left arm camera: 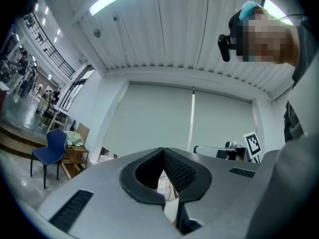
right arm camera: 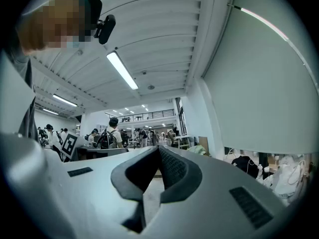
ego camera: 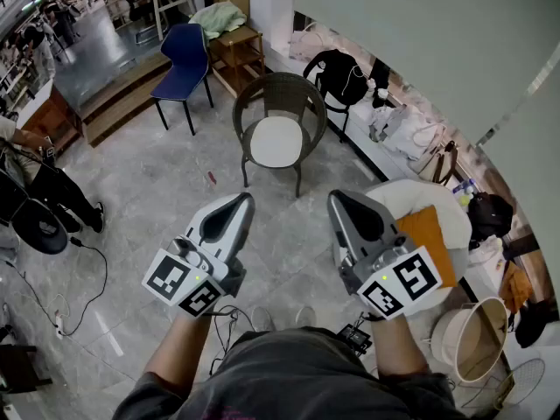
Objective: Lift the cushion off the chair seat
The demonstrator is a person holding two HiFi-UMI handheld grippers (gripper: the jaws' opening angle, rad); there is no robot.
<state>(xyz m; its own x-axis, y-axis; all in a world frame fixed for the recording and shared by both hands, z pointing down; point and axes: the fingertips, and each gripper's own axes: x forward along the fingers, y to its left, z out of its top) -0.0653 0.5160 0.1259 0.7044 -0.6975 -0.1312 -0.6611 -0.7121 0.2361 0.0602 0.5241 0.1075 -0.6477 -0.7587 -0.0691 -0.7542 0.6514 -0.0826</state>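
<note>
White cushion lies on the wicker chair seat, well ahead. My left gripper and right gripper carry nothing, jaws together. Approach comes first, I judge: step closer, open, reach.

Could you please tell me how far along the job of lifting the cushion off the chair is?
Nothing looks done yet: the white cushion lies on the seat of the wicker chair. In hand, only the start: the left gripper and right gripper are shut and empty, with floor between them and the chair. Still to do: approach, open, grip the cushion, lift it off.
</note>
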